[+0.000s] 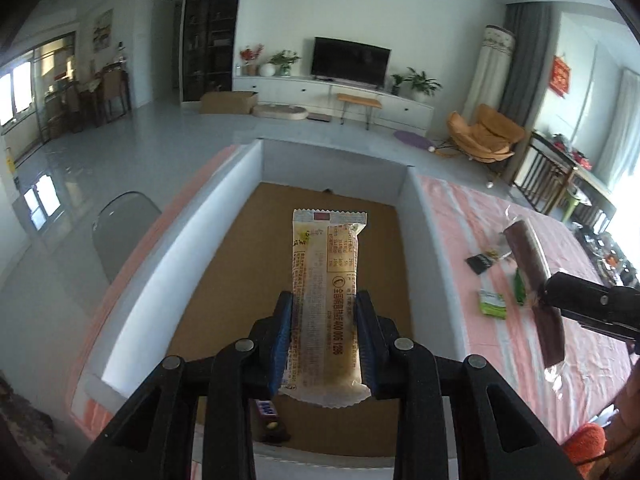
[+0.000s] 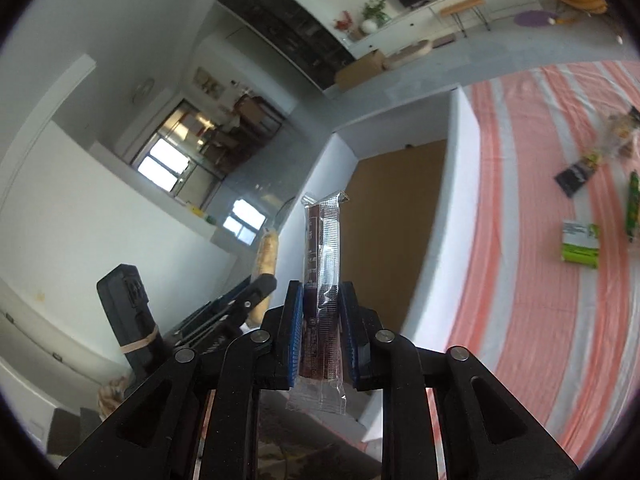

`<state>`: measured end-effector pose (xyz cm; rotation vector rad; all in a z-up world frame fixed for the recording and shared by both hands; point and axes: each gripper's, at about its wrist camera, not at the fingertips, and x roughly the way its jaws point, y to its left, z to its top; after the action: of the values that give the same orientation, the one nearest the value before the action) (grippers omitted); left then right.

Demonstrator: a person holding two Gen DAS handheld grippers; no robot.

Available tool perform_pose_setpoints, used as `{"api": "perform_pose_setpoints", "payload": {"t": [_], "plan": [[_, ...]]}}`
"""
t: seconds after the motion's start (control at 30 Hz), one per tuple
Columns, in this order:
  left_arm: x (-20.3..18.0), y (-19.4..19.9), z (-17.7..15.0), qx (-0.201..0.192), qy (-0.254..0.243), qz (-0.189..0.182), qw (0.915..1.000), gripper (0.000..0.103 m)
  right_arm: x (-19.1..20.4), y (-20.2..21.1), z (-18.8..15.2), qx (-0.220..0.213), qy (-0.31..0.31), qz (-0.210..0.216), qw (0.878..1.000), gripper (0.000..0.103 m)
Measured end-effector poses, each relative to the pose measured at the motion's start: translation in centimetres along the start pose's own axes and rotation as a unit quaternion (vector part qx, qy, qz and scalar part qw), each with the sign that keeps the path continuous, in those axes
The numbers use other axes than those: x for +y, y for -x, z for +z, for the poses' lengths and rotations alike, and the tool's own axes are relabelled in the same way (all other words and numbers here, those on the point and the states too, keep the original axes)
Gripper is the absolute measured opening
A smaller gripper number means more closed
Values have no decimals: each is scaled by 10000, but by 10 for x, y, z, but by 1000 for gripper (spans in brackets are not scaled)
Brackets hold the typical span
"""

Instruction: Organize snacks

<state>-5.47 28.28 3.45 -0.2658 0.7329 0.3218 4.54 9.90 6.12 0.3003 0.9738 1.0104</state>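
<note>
**Both grippers loaded, one over the box and one beside it**

The left gripper (image 1: 326, 320) is clamped on a pale yellow snack bar (image 1: 326, 280), its blue pads (image 1: 282, 336) pressing the wrapper's long sides; the bar points to 12 o'clock and hangs above the brown floor of the white-walled box (image 1: 248, 184); a small dark wrapped snack (image 1: 269, 420) lies on that floor near the box's 6 o'clock wall

The right gripper (image 2: 320, 320) grips a dark brown bar in a clear wrapper (image 2: 322, 264), held upright between its pads; in the left wrist view this bar (image 1: 534, 292) hangs at 3 o'clock, over the pink-striped tablecloth (image 1: 472, 216) — outside the box

On the cloth, at 3 o'clock of the right wrist view, loose snacks lie apart: a green-and-white pack (image 2: 580, 244), a black sachet (image 2: 574, 178), a slim green stick (image 2: 633, 208) and a blurred clear bag (image 2: 620, 132) — possibly nuts; the view is too smeared to tell
</note>
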Motion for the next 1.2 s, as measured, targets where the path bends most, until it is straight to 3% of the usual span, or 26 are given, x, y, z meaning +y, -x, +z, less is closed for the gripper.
{"api": "perform_pose_setpoints", "payload": {"t": [0.03, 0.1, 0.17, 0.23, 0.33, 0.4, 0.47, 0.57, 0.67, 0.77, 1.0, 1.07, 1.2], "plan": [[6, -7, -3, 95, 76, 190, 9997, 58, 2, -7, -3, -3, 74, -111, 9999, 45], [10, -14, -13, 147, 252, 330, 9990, 78, -3, -7, -10, -131, 174, -366, 9991, 53], [4, -15, -21, 127, 282, 206, 9993, 80, -18, 1, -21, -234, 300, -782, 9962, 58], [-7, -19, -24, 183, 95, -8, 9998, 81, -42, 17, -37, -389, 501, -1489, 9868, 63], [-51, -18, -27, 199, -338, -477, 9981, 83, -93, 42, -68, -524, 599, -2762, 9578, 64], [-82, -15, -31, 166, -590, -873, 9943, 90, -131, 64, -94, -536, 309, -3467, 9359, 64], [-120, -17, -41, 187, -818, -1308, 9879, 98, -170, 86, -114, -542, -163, -3980, 9156, 64], [-179, -33, -58, 572, -1114, -1921, 9734, 99, -210, 118, -128, -773, -881, -4482, 8862, 64], [-233, -60, -71, 833, -1421, -2200, 9615, 99, -238, 139, -128, -1040, -1394, -4639, 8687, 64], [-268, -91, -87, 941, -1741, -1966, 9603, 99, -246, 146, -127, -1214, -1435, -4802, 8567, 64], [-267, -148, -114, 860, -1899, -914, 9737, 99, -257, 138, -132, -1279, -1524, -4761, 8566, 65], [-265, -160, -116, 1030, -1872, -827, 9734, 99, -259, 137, -132, -1303, -1514, -4699, 8598, 69], [-268, -163, -118, 980, -1841, -795, 9748, 100, -260, 136, -134, -1330, -1492, -4642, 8629, 74]]}}
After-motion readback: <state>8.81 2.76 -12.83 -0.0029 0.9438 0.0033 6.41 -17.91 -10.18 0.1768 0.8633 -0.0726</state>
